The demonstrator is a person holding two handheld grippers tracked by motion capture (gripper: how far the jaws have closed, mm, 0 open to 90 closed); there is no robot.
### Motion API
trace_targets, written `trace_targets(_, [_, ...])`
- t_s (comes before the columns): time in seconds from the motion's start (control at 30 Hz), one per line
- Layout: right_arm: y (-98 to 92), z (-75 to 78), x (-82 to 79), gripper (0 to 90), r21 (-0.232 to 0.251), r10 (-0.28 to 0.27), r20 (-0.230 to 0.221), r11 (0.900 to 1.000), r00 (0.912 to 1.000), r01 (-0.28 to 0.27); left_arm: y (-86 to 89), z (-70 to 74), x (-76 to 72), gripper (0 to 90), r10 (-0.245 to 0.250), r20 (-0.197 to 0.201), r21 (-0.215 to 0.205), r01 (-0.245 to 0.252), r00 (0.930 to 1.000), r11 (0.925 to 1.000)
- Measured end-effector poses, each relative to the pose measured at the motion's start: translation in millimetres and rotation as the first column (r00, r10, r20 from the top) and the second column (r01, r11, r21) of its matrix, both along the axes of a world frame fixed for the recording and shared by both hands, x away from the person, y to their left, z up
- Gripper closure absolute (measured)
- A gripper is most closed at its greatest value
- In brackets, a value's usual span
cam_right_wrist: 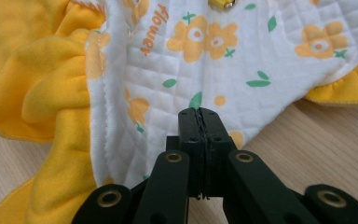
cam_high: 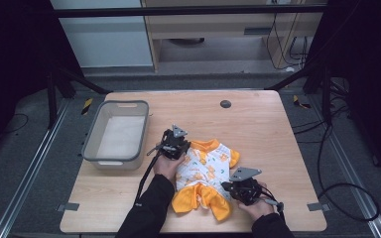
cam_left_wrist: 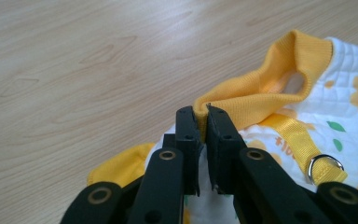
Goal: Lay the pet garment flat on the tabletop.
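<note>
Pet shirt (cam_high: 204,171) lies flat on the worktop (cam_high: 258,129) beside a grey bin (cam_high: 90,144); soft, light, floppy. Left gripper (cam_left_wrist: 202,122) pinches its ribbed yellow collar (cam_left_wrist: 261,88). Right gripper (cam_right_wrist: 199,122) is clamped on the quilted hem; both look like sound holds.

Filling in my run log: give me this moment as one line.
left gripper: shut on yellow collar | right gripper: shut on garment's quilted edge | grey bin: left
</note>
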State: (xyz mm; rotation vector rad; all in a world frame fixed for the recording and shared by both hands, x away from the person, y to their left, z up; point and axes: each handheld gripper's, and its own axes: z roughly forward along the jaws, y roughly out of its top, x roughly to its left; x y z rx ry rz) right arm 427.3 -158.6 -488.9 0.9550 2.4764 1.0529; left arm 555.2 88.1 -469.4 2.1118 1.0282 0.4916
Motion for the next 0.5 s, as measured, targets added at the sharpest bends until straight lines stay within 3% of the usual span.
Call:
trace_targets(0.07, [-0.4,0.2,1.2,87.3,0.018,-0.008,0.003,1.0,1.0,0.008,-1.3,-2.5,-0.6,78.3,0.0,0.002,-0.011,0.0,1.0,0.9999])
trace_targets(0.13, [-2.0,1.2,1.3,81.8,0.042,-0.015,0.01,0.999,0.9998,0.015,2.0,0.8,-2.2,67.2,0.007,0.008,-0.023,-0.007,0.9999,0.9997])
trace_targets(0.27, [-8.4,8.0,-1.1,78.2,0.099,-0.032,0.041,0.995,0.9986,0.028,16.7,21.8,-12.2,51.9,-0.019,0.026,-0.059,0.02,0.9995,0.9981])
trace_targets(0.43, [-17.5,14.9,-2.5,72.4,0.142,-0.063,0.068,0.988,0.9957,0.053,32.1,37.5,-32.4,48.5,-0.058,0.033,-0.049,0.06,0.9978,0.997])
trace_targets(0.5, [-23.5,14.6,-1.1,69.9,0.148,-0.091,0.066,0.986,0.9936,0.081,42.0,38.7,-54.2,48.3,-0.09,0.027,-0.03,0.09,0.9956,0.9955])
